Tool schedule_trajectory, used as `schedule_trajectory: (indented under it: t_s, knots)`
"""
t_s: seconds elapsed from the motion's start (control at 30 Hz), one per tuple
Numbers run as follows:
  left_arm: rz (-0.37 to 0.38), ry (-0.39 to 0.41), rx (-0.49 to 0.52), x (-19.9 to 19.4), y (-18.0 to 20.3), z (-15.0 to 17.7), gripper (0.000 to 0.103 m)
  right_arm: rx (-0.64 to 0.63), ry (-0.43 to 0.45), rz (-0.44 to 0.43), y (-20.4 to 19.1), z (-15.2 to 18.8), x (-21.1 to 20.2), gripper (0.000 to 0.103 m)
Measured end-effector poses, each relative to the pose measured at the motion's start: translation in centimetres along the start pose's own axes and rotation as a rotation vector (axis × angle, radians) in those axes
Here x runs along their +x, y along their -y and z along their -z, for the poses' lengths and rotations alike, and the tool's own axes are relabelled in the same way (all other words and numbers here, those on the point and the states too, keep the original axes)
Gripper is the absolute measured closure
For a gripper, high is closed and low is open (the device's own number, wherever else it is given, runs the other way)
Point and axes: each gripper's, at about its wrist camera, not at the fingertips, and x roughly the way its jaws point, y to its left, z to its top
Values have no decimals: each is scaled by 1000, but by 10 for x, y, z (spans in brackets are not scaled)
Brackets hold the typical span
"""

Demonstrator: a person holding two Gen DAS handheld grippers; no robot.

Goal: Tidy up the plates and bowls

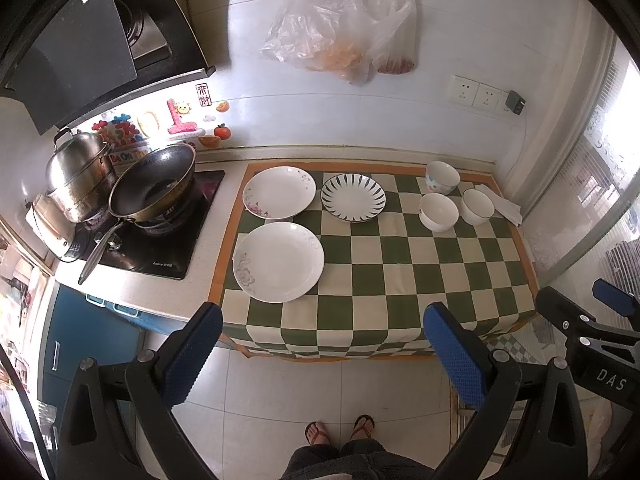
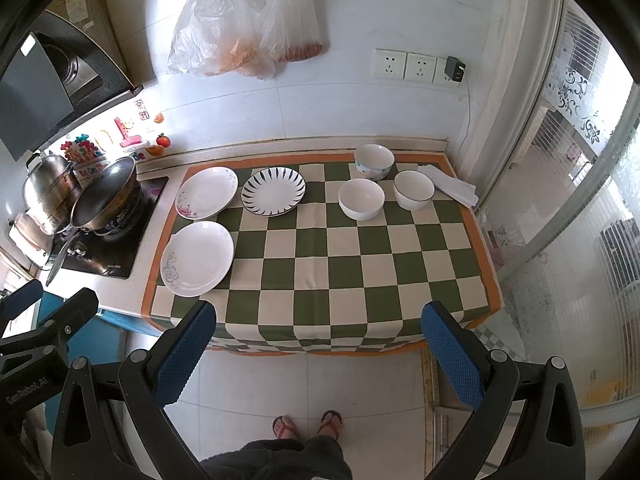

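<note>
On a green-and-cream checked cloth [image 1: 380,276] [image 2: 344,264] lie three plates: a large white floral plate at front left [image 1: 279,262] [image 2: 197,258], a white plate with pink flowers behind it [image 1: 279,192] [image 2: 207,193], and a black-striped plate [image 1: 353,197] [image 2: 273,191]. Three bowls stand at the back right: a patterned one [image 1: 442,177] [image 2: 374,161], a plain white one [image 1: 439,212] [image 2: 361,199] and a dark-rimmed one [image 1: 478,206] [image 2: 414,189]. My left gripper [image 1: 322,354] and right gripper [image 2: 318,354] are both open and empty, held above the floor in front of the counter.
A wok [image 1: 154,180] and a steel pot [image 1: 78,176] sit on the stove at left. Folded white cloth [image 2: 448,188] lies at the back right. Plastic bags [image 2: 244,28] hang on the wall. A glass door [image 2: 580,200] is at right. My feet [image 2: 308,424] are below.
</note>
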Motion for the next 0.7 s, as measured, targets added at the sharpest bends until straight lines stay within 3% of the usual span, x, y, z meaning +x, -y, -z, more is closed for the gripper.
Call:
schedule_trajectory:
  t_s: [0.7]
  knots:
    - [0, 2, 0, 2, -15, 0, 0, -3, 0, 3, -1, 1, 0, 0]
